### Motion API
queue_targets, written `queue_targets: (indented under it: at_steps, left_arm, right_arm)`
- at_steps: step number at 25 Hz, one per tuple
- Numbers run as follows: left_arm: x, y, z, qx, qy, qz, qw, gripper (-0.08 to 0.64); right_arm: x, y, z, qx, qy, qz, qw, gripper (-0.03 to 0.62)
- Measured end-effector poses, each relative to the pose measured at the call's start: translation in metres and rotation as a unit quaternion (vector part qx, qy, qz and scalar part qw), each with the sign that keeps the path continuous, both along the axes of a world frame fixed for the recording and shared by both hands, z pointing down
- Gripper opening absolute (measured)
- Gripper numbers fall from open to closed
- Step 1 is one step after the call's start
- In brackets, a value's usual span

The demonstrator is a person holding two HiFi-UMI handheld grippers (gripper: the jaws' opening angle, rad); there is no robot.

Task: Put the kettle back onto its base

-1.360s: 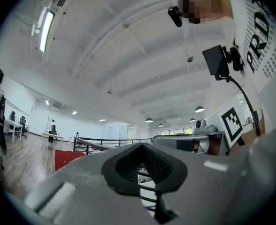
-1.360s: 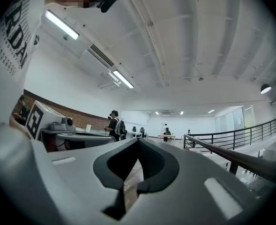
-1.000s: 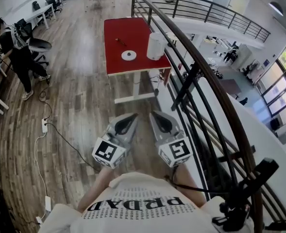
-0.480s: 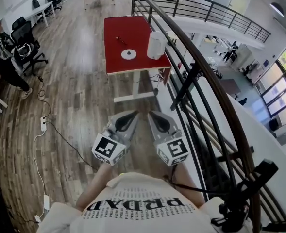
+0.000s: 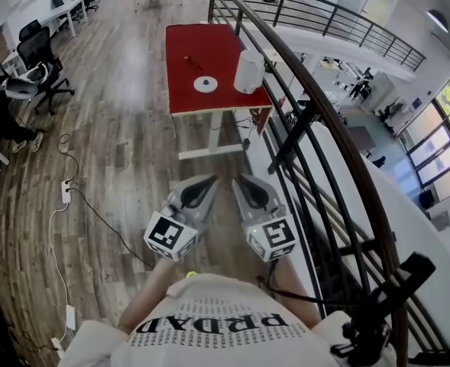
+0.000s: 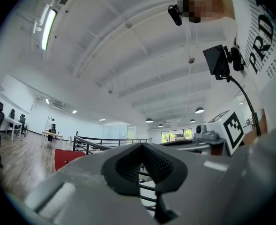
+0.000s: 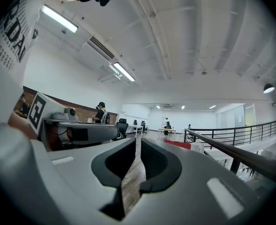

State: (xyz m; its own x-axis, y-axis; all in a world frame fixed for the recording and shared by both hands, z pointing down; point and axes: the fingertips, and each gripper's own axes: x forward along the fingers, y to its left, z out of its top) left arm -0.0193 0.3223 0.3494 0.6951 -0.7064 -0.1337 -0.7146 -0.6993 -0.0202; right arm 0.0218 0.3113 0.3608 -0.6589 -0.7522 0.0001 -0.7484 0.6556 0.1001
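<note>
L gripper (image 5: 208, 183) tips together, empty; R gripper (image 5: 241, 182) jaws just opening to a narrow slit, empty. White kettle (image 5: 248, 71) on red table (image 5: 209, 44) w/ base disc (image 5: 205, 84) beside it, apart, far from both grippers.

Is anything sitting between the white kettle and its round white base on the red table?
Nothing visible. The white kettle stands right of the round white base on the red table, only bare tabletop between them; a small dark item lies beyond the base, off that line.
</note>
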Motion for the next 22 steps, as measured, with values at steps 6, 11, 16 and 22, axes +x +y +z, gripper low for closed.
queue_targets:
  at_steps: [6, 11, 16, 22]
  left_arm:
    - [-0.014, 0.005, 0.004, 0.001, 0.003, 0.011, 0.9999, 0.003]
    - [-0.025, 0.01, 0.005, 0.002, 0.006, 0.013, 0.9999, 0.002]
    - [-0.029, 0.01, 0.001, 0.001, 0.015, 0.008, 0.9999, 0.002]
    - [-0.025, -0.006, -0.004, 0.003, 0.018, -0.001, 0.9998, 0.002]
  right_arm:
    - [-0.016, 0.003, 0.006, 0.002, 0.006, 0.008, 1.0, 0.041]
    - [-0.024, 0.01, 0.009, 0.002, 0.012, 0.017, 1.0, 0.041]
    - [-0.026, 0.01, 0.005, 0.003, 0.013, 0.014, 1.0, 0.041]
    - [-0.025, -0.006, -0.001, 0.01, 0.024, 0.011, 1.0, 0.043]
